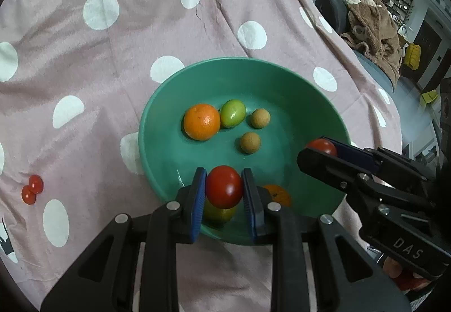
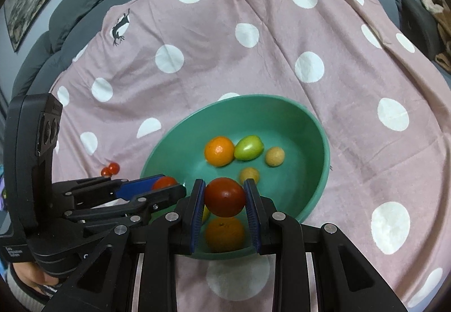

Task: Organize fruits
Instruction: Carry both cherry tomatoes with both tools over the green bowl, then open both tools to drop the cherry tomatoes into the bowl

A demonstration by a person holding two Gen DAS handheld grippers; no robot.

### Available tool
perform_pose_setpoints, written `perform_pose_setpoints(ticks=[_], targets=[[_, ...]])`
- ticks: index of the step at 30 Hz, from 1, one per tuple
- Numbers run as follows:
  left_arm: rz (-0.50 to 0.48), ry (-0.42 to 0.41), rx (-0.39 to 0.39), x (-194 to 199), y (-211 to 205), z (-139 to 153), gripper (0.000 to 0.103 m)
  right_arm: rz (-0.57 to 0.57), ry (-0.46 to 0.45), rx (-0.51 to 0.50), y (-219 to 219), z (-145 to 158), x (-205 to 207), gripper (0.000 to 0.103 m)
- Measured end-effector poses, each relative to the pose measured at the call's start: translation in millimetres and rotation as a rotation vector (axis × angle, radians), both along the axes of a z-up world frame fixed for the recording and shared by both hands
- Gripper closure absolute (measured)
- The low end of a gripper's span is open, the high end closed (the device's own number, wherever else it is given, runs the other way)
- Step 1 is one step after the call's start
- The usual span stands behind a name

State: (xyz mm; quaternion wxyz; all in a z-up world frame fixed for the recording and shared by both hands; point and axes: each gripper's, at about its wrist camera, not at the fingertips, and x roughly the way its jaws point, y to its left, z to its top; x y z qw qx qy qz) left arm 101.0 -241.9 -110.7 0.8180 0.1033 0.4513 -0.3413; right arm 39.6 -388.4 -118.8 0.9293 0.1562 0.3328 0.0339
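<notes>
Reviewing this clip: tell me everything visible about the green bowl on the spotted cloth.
The green bowl is wide, round and shallow, teal, smooth and glossy like plastic or glazed ceramic. It sits upright on the pink cloth with white dots. Inside lie two oranges, two green fruits and two small tan round fruits. The left gripper and right gripper each hold a red tomato above its near side; neither visibly touches the bowl.

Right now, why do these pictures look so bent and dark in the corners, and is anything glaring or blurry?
Left wrist view: fisheye bends the edges, corners go black, ceiling lights flare top right, a glint sits on the held tomato. Right wrist view: same curving; the bowl is sharp, the sofa softer.
</notes>
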Motion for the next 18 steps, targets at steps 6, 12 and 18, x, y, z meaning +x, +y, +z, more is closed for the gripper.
perform_pose_setpoints(ticks=[6,12,18], targets=[[0.012,0.012,0.001,3,0,-2,0.078,-0.018,0.018,-0.002,-3,-4,2,0.073],[0.027,-0.002,-0.015,-2,3,7,0.047,-0.036,0.029,-0.003,-4,-1,-2,0.070],[0.066,-0.027,-0.026,-16,20,22,0.037,-0.038,0.013,-0.013,0,8,-12,0.066]])
